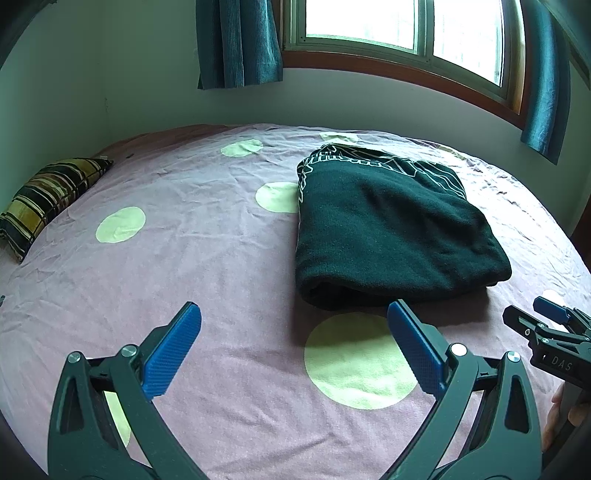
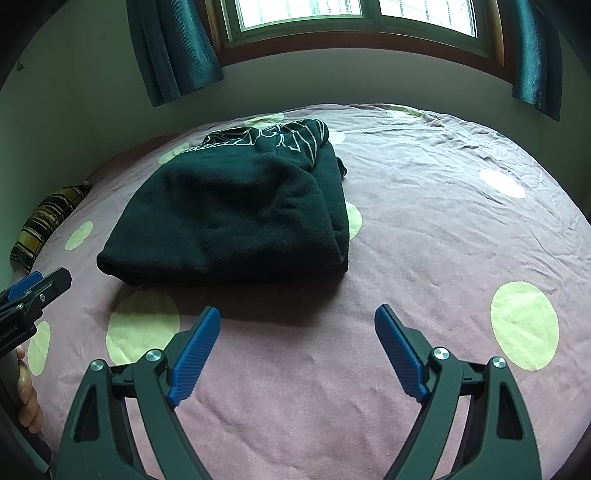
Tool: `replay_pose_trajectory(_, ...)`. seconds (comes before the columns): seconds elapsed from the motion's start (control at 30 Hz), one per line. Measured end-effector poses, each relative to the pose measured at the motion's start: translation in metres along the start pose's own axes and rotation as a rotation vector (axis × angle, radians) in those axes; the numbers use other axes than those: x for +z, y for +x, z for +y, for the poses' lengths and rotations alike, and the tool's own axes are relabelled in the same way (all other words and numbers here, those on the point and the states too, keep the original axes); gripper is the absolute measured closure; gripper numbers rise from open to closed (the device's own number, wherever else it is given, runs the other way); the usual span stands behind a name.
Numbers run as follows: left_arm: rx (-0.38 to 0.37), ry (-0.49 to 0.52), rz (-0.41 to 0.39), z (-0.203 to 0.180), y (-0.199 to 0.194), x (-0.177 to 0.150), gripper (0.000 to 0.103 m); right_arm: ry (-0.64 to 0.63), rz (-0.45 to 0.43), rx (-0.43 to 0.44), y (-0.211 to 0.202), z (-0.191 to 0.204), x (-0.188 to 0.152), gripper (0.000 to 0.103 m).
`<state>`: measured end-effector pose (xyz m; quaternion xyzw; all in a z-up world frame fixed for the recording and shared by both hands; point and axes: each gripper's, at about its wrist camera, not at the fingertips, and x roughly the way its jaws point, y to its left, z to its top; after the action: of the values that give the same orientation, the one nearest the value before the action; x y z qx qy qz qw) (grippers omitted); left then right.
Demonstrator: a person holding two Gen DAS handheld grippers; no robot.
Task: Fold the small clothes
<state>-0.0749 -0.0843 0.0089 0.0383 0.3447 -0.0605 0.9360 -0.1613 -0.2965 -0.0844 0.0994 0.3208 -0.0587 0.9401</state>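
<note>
A dark green garment (image 1: pixel 391 225) with white printed lines lies folded in a thick rectangle on the bed; the right wrist view has this same garment (image 2: pixel 236 210) at upper left. My left gripper (image 1: pixel 293 314) hovers open just in front of its near edge, nothing between the blue pads. My right gripper (image 2: pixel 297 317) is open too, near the garment's front right corner and apart from it. Each gripper shows at the edge of the other's view: the right gripper (image 1: pixel 543 314) at far right, the left gripper (image 2: pixel 44 282) at far left.
The bed carries a mauve sheet (image 1: pixel 207 266) with pale green dots. A striped pillow (image 1: pixel 48 199) lies at the left edge by the wall. A window (image 1: pixel 399 26) with teal curtains (image 1: pixel 236 40) is behind the bed. A person's fingers (image 2: pixel 27 398) hold the left gripper's handle.
</note>
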Motion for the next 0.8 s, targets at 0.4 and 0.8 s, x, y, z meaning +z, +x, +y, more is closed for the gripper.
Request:
replay_pose_trajectory(0.4, 0.000, 0.003, -0.004, -0.0015, -0.0021, -0.0007, 0.002, 0.000, 0.006, 0.002, 0.0010, -0.0035, 0.0026, 0.018)
replay_pose_trajectory(0.8, 0.000, 0.006, -0.004, -0.0022, -0.0032, -0.0008, 0.002, 0.000, 0.013, 0.000, 0.0028, -0.0016, 0.0009, 0.018)
